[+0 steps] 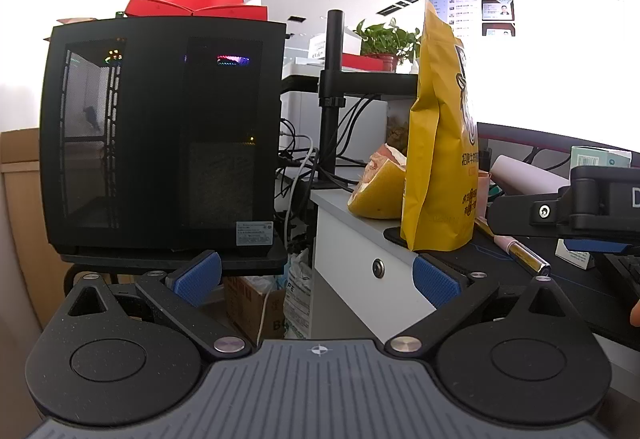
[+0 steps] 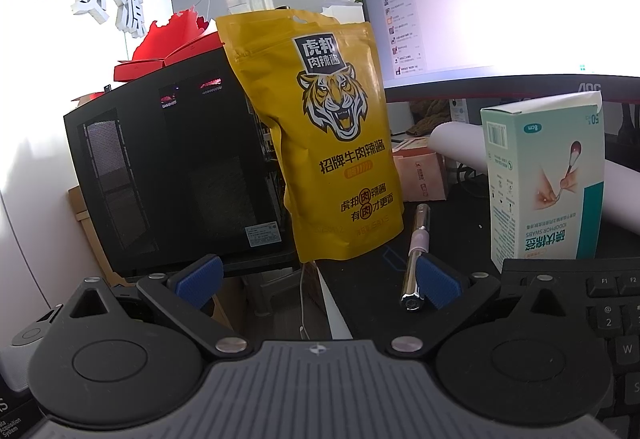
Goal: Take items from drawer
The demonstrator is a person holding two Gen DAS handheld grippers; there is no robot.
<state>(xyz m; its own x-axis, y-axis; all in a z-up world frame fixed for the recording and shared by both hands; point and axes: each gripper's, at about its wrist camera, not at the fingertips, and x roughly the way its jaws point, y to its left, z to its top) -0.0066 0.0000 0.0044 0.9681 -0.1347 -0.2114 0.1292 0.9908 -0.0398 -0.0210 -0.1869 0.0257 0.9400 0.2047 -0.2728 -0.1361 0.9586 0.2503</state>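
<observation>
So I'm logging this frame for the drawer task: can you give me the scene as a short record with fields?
left gripper: open, holding nothing
right gripper: open, holding nothing
drawer: shut, round lock on its front
yellow pouch: upright on the desk edge
pen: lying on the black mat
swab box: upright, label upside down
keyboard: lower right
computer case: left of the desk

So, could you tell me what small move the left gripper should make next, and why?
Probably ease the left gripper forward toward the white drawer under the desk edge. Its front appears shut, the gripper is open and empty, and the yellow pouch, pen and swab box already sit on the desk.
</observation>
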